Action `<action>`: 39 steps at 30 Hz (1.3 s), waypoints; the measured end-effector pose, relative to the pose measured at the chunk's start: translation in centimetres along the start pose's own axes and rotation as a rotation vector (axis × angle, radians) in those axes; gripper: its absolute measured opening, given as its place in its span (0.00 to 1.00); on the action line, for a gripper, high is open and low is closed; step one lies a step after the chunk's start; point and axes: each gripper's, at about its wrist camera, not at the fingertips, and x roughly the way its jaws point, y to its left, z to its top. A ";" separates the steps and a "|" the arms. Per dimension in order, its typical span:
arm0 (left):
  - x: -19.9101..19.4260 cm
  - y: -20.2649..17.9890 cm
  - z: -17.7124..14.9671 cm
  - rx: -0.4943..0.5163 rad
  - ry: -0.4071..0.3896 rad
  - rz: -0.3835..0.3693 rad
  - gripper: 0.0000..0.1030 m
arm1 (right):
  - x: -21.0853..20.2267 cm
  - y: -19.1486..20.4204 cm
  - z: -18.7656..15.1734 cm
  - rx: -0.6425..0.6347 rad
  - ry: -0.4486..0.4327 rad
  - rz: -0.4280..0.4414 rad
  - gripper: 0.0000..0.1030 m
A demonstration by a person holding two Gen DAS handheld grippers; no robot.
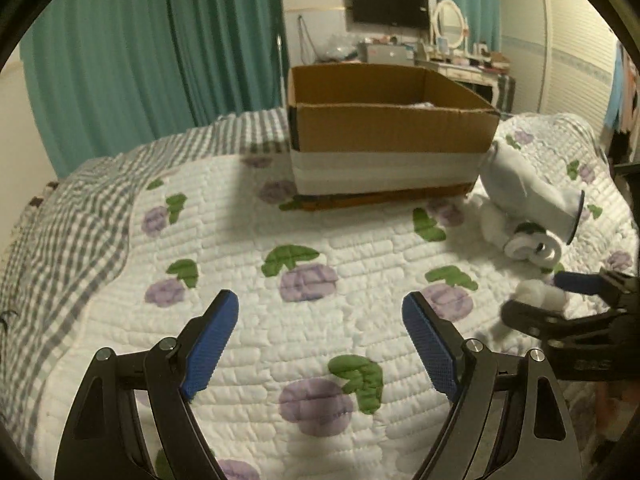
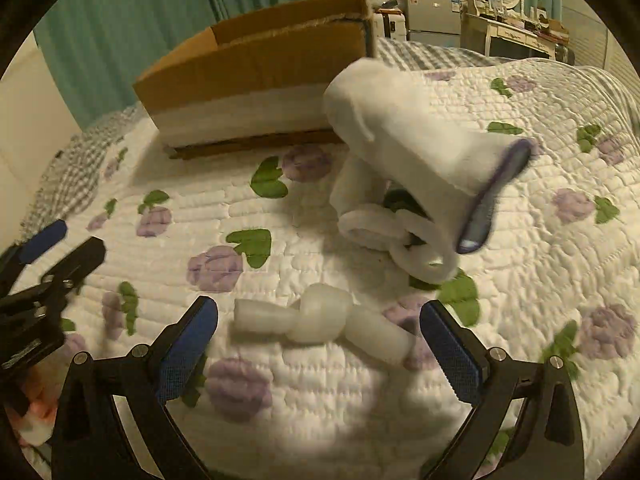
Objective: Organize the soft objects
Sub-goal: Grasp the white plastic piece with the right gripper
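Note:
A white plush toy with a dark-rimmed end lies on the quilted bed beside an open cardboard box. Its small white limb piece lies just ahead of my right gripper, between the open fingers, untouched. In the left wrist view the plush is at the right, next to the box. My left gripper is open and empty over the bare quilt. The right gripper shows at the right edge near the white limb piece.
The quilt has purple flowers; a grey checked blanket lies at the left. Teal curtains hang behind. A dresser with a mirror and a wall TV stand beyond the bed.

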 end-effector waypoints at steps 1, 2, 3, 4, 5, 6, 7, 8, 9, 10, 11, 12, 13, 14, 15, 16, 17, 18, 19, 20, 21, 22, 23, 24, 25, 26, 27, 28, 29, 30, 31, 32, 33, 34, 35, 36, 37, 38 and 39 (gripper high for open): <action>0.1 0.0 -0.1 0.002 0.004 -0.001 0.83 | 0.6 0.1 0.1 -0.005 0.012 -0.011 0.91; 0.2 0.0 -0.2 0.003 0.007 -0.001 0.83 | 1.2 0.1 0.0 -0.007 0.027 -0.023 0.84; 0.2 -0.1 -0.3 0.006 0.010 -0.002 0.83 | 1.5 0.1 -0.1 -0.009 0.039 -0.037 0.80; 0.3 -0.1 -0.4 0.007 0.010 -0.002 0.83 | 1.6 0.0 -0.2 -0.008 0.039 -0.043 0.76; 0.2 -0.1 -0.3 0.006 0.008 -0.004 0.83 | 1.6 0.0 -0.3 -0.008 0.037 -0.047 0.68; 0.1 -0.1 -0.3 0.005 0.004 -0.009 0.83 | 1.5 0.0 -0.4 -0.008 0.035 -0.053 0.60; 0.0 -0.1 -0.3 0.005 0.002 -0.011 0.83 | 1.4 -0.1 -0.4 -0.008 0.032 -0.063 0.56; 0.0 -0.1 -0.3 0.005 0.001 -0.011 0.83 | 1.4 -0.2 -0.5 -0.006 0.030 -0.068 0.49; 0.0 -0.2 -0.4 0.008 0.000 -0.008 0.83 | 1.3 -0.4 -0.5 -0.002 0.029 -0.072 0.44; 0.0 -0.2 -0.4 0.010 0.002 -0.004 0.83 | 1.2 -0.5 -0.6 0.002 0.028 -0.073 0.41; 0.1 -0.2 -0.5 0.013 0.004 -0.001 0.83 | 1.1 -0.6 -0.5 0.003 0.027 -0.076 0.37; 0.1 -0.3 -0.6 0.015 0.005 -0.001 0.83 | 1.1 -0.6 -0.5 0.004 0.026 -0.072 0.33; 0.2 -0.3 -0.6 0.016 0.007 -0.001 0.83 | 0.9 -0.7 -0.4 0.001 0.018 -0.079 0.29; 0.3 -0.3 -0.7 0.016 0.010 -0.001 0.83 | 0.8 -0.6 -0.4 -0.002 0.014 -0.082 0.26; 0.4 -0.3 -0.8 0.015 0.015 0.000 0.83 | 0.7 -0.7 -0.4 -0.005 0.012 -0.080 0.24; 0.5 -0.3 -0.9 0.014 0.020 0.002 0.83 | 0.6 -0.7 -0.4 -0.008 0.010 -0.079 0.22; 0.5 -0.2 -0.9 0.013 0.023 0.003 0.83 | 0.5 -0.7 -0.4 -0.009 0.006 -0.079 0.18; 0.5 -0.2 -0.9 0.011 0.025 0.006 0.83 | 0.3 -0.7 -0.4 -0.007 0.002 -0.073 0.15; 0.5 -0.2 -1.0 0.008 0.026 0.007 0.83 | -0.1 -0.9 -0.4 -0.001 -0.005 -0.054 0.15; 0.4 -0.2 -1.0 0.005 0.027 0.006 0.83 | -0.4 -0.9 -0.4 0.000 -0.011 -0.040 0.11; 0.3 -0.2 -0.9 0.002 0.028 0.006 0.83 | -0.7 -0.9 -0.4 -0.001 -0.017 -0.029 0.10; 0.2 -0.2 -0.9 0.000 0.027 0.005 0.83 | -1.3 -0.8 -0.4 -0.006 -0.025 -0.011 0.10; 0.1 -0.3 -0.8 -0.002 0.025 0.004 0.83 | -2.0 -0.7 -0.4 -0.015 -0.039 -0.002 0.10; 0.0 -0.4 -0.7 -0.002 0.023 0.005 0.83 | -2.5 -0.4 -0.5 -0.027 -0.046 0.009 0.05; -0.2 -0.6 -0.7 0.000 0.022 0.006 0.83 | -3.0 -0.2 -0.5 -0.038 -0.053 0.019 0.05; -0.3 -0.8 -0.6 0.000 0.022 0.006 0.83 | -3.5 -0.1 -0.6 -0.044 -0.061 0.031 0.05; -0.3 -1.0 -0.5 0.001 0.022 0.005 0.83 | -3.8 -0.1 -0.7 -0.048 -0.061 0.037 0.05; -0.4 -1.3 -0.4 0.003 0.022 0.005 0.83 | -4.1 -0.1 -0.7 -0.050 -0.064 0.044 0.05; -0.5 -1.5 -0.4 0.005 0.021 0.004 0.83 | -4.3 -0.2 -0.8 -0.051 -0.068 0.048 0.05; -0.6 -1.8 -0.4 0.009 0.021 0.005 0.83 | -4.3 -0.2 -0.8 -0.049 -0.068 0.055 0.05; -0.6 -1.9 -0.3 0.013 0.022 0.006 0.83 | -4.3 -0.4 -0.8 -0.043 -0.065 0.068 0.05; -0.6 -2.1 -0.3 0.018 0.022 0.007 0.83 | -4.2 -0.6 -0.9 -0.040 -0.058 0.091 0.05; -0.6 -2.3 -0.4 0.023 0.020 0.009 0.83 | -4.1 -0.9 -0.8 -0.028 -0.052 0.118 0.05; -0.6 -2.4 -0.4 0.027 0.019 0.010 0.83 | -4.1 -1.2 -0.9 -0.021 -0.054 0.125 0.07; -0.5 -2.5 -0.5 0.031 0.021 0.009 0.83 | -4.0 -1.2 -0.9 -0.020 -0.055 0.120 0.09; -0.4 -2.6 -0.5 0.034 0.022 0.007 0.83 | -3.8 -1.2 -0.8 -0.021 -0.054 0.110 0.20; -0.4 -2.6 -0.6 0.034 0.023 0.007 0.83 | -3.6 -1.1 -0.8 -0.023 -0.049 0.110 0.25; -0.2 -2.5 -0.6 0.034 0.026 0.004 0.83 | -3.5 -1.1 -0.8 -0.026 -0.047 0.113 0.32; -0.1 -2.4 -0.7 0.032 0.029 0.000 0.83 | -3.4 -1.0 -0.8 -0.032 -0.045 0.115 0.42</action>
